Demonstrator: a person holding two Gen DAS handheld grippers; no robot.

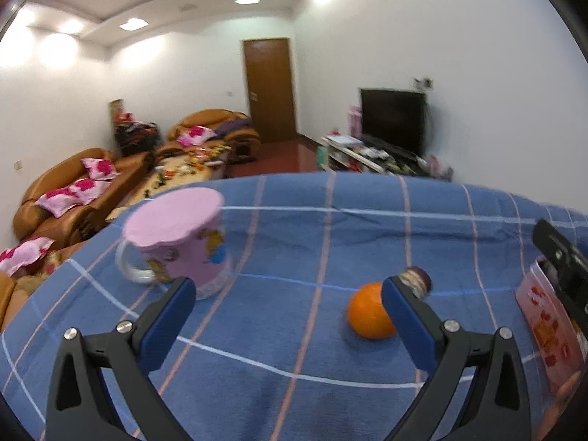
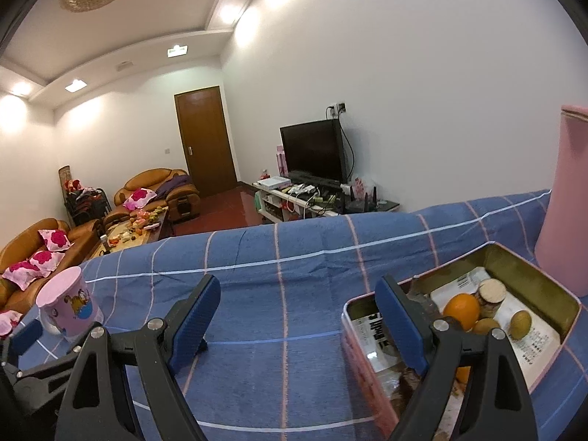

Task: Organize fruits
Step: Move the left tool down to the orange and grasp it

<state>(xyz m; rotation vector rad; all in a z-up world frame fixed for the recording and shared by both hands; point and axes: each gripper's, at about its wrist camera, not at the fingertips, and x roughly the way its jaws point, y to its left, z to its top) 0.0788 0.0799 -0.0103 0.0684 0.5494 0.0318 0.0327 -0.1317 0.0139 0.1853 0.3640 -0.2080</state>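
Note:
In the left wrist view an orange (image 1: 369, 312) lies on the blue checked tablecloth (image 1: 294, 257), with a small dark purple fruit piece (image 1: 417, 280) just behind it. My left gripper (image 1: 286, 307) is open and empty, its right finger in front of the orange. In the right wrist view a pink tin box (image 2: 371, 360) holds an orange (image 2: 461, 310), two yellow-green fruits (image 2: 521, 324) and a cut stalk piece (image 2: 490, 294). My right gripper (image 2: 299, 310) is open and empty, its right finger over the tin's left end.
A pink mug with a pink lid (image 1: 180, 242) stands on the cloth at the left; it shows in the right wrist view (image 2: 70, 303) too. A tall pink container (image 2: 566, 198) stands behind the tin. The tin's side (image 1: 547, 330) shows at the right edge.

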